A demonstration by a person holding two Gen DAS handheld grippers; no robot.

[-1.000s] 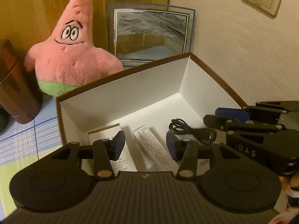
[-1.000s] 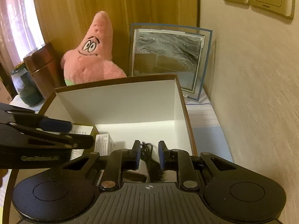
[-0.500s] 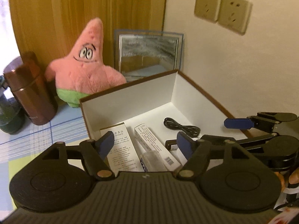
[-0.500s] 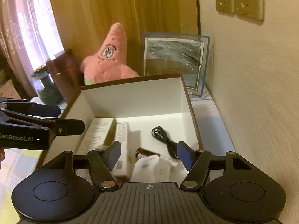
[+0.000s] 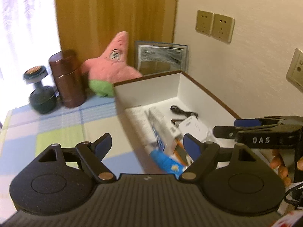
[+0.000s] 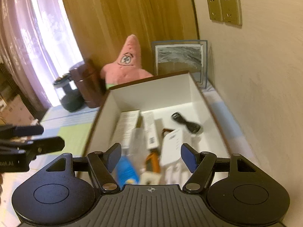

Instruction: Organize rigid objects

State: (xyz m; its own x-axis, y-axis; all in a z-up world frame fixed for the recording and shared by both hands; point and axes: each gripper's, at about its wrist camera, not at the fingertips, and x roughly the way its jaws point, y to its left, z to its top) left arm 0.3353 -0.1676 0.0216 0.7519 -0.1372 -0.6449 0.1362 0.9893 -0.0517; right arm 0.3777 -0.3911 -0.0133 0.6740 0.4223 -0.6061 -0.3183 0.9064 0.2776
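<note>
A white box with a brown rim (image 5: 147,90) (image 6: 157,98) stands against the wall. Inside lie two long white cartons (image 6: 128,123) (image 6: 150,130), a coiled black cable (image 6: 186,123), a white adapter (image 6: 173,147), a blue tube (image 6: 126,170) and an orange-edged item (image 6: 153,158). My left gripper (image 5: 146,144) is open and empty, raised over the box's near left edge. My right gripper (image 6: 150,155) is open and empty, raised above the box's near end; it also shows in the left wrist view (image 5: 233,125). The left gripper shows in the right wrist view (image 6: 43,139).
A pink starfish plush (image 6: 126,64), a framed picture (image 6: 180,60), a brown canister (image 5: 67,79) and a dark dumbbell (image 5: 40,96) stand behind and left of the box. A checked cloth (image 5: 56,128) covers the table. Wall sockets (image 5: 215,25) are on the right wall.
Both grippers have pulled back and up out of the box. The right gripper opened from nearly shut, and the black cable now lies in the box. More of the table shows.
</note>
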